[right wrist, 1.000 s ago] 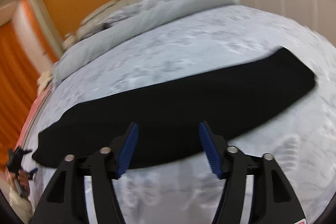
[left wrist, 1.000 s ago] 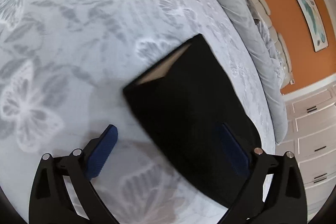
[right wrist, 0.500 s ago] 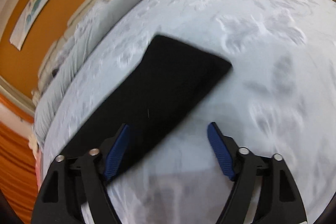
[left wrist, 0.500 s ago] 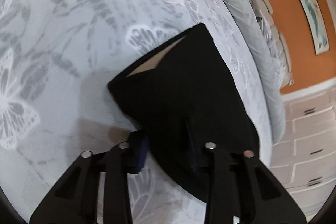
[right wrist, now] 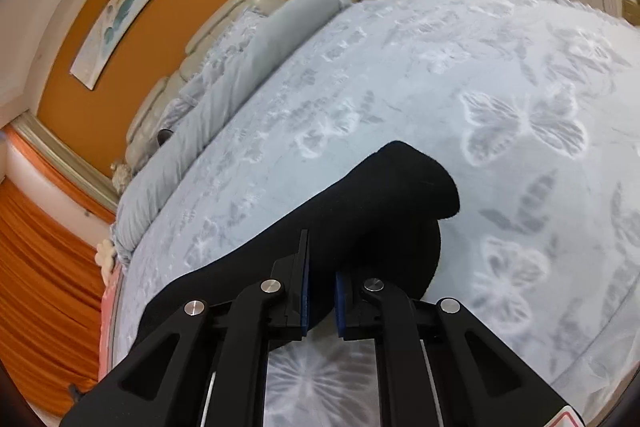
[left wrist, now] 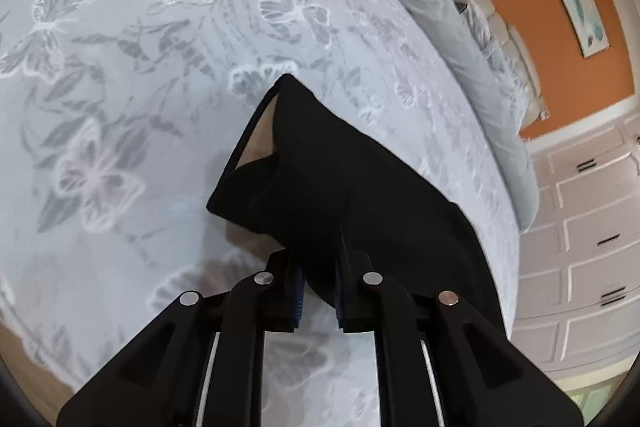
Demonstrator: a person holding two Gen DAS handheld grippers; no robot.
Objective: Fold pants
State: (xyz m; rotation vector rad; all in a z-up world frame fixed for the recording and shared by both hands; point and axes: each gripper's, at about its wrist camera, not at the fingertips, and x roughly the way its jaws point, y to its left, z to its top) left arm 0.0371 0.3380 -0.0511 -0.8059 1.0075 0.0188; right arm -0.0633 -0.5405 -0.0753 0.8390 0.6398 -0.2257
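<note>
the black pants (left wrist: pixel 360 187) lie along a bed (left wrist: pixel 120 107) covered in a pale blue-grey spread printed with butterflies and leaves. the left gripper (left wrist: pixel 318 291) has its blue-padded fingers drawn close together, pinching the near edge of the pants at the waist end; the waistband there gapes open, showing a tan lining inside. the cloth rises in a peaked fold ahead of that gripper, lifted off the spread at the grip, while the farther part of this end still rests on the bed.

in the right wrist view the right gripper (right wrist: pixel 322 291) is likewise closed tight on the near edge of the pants (right wrist: pixel 380 211) at the leg end. the hem there curls up and over in a rounded roll, with a shadowed fold beneath it. the rest of the pants runs off to the left of this view, along the bed (right wrist: pixel 520 87) toward its side edge.

a rolled grey duvet (right wrist: pixel 240 87) lies across the head of the bed before a padded headboard (right wrist: pixel 208 39). behind it is an orange wall with a long framed picture (right wrist: pixel 128 11).
</note>
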